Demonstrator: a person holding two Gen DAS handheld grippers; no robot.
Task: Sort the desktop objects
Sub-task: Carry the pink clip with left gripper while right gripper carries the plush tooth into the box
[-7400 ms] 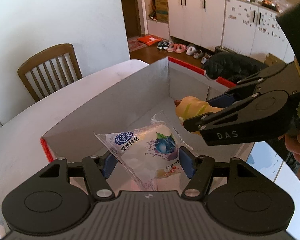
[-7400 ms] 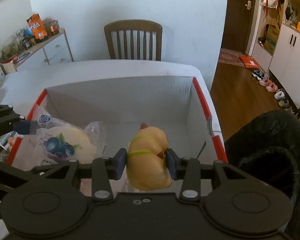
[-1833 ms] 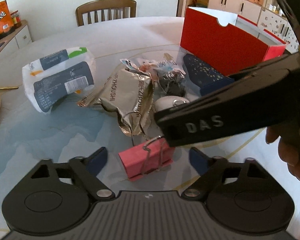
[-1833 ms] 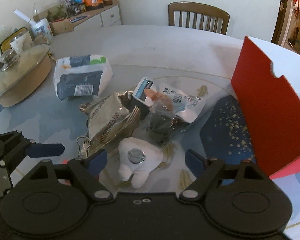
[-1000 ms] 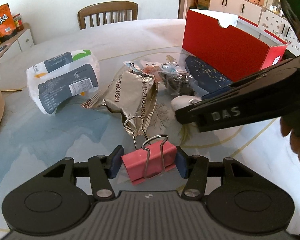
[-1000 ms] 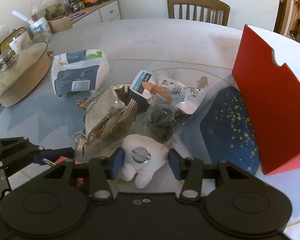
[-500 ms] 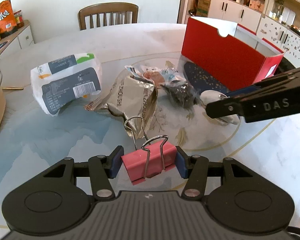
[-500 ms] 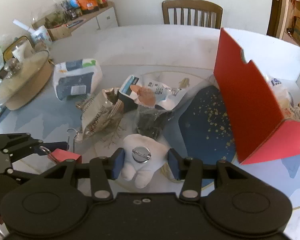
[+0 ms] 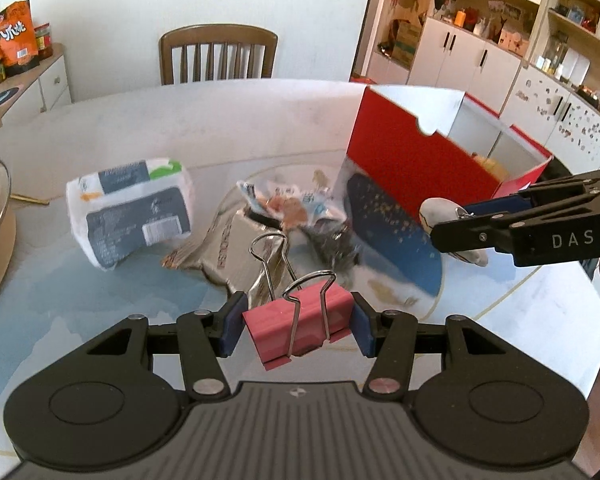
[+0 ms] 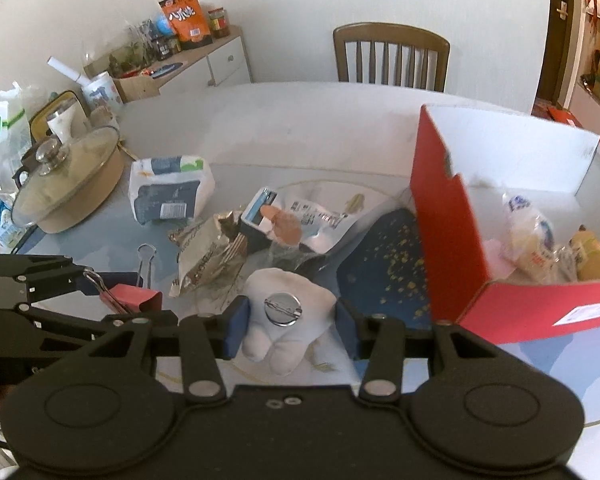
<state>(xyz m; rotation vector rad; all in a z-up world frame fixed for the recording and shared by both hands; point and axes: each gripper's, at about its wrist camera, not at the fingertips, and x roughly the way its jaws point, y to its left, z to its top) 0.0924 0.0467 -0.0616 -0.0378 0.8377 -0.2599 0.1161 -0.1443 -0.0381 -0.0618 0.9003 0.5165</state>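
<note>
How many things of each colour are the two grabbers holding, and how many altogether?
Pink: 1, the clip in the left gripper
White: 1, the plush tooth in the right gripper
Total: 2

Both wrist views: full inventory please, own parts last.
binder clip: 1, pink, in left tool
tooth plush: 1, white, in right tool
box: 1, red, table right; snack bag, yellow toy inside
snack packets: several, silver/white, table centre
tissue pack: 1, white-navy, left of packets
pot: 1, tan, glass lid, far left
chair: 1, brown, behind table
left tool: 1, black, shut on clip
right tool: 1, black, shut on plush
</note>
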